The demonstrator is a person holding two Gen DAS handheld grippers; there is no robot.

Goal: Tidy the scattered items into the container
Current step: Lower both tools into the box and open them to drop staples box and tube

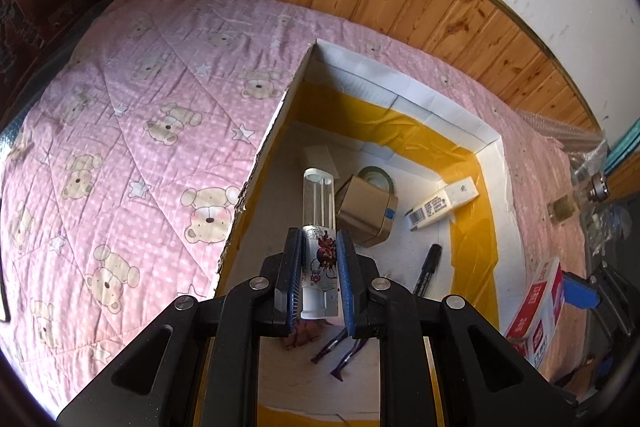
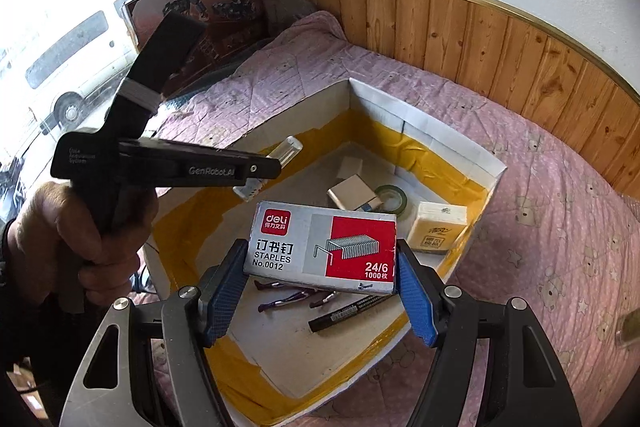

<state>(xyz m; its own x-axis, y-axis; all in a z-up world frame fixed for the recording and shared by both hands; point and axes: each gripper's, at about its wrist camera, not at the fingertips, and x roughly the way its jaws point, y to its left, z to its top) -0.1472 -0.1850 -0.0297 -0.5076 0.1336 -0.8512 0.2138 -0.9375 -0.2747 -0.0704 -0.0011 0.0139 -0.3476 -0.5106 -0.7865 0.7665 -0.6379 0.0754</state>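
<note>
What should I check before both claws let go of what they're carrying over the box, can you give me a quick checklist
1. Left claw grips the clear tube: ok, both pads press on its printed end.
2. Right claw holds the staples box: ok, clamped between the blue pads.
3. Tube is above the cardboard box opening: ok, the box floor shows beneath it.
4. Staples box is above the opening: ok, the black marker on the floor shows below it.
5. Free floor to land on: cannot tell for the staples box; marker and purple clips lie under it.
6. The two claws are clear of each other: ok, there is a gap between them in the right wrist view.
</note>
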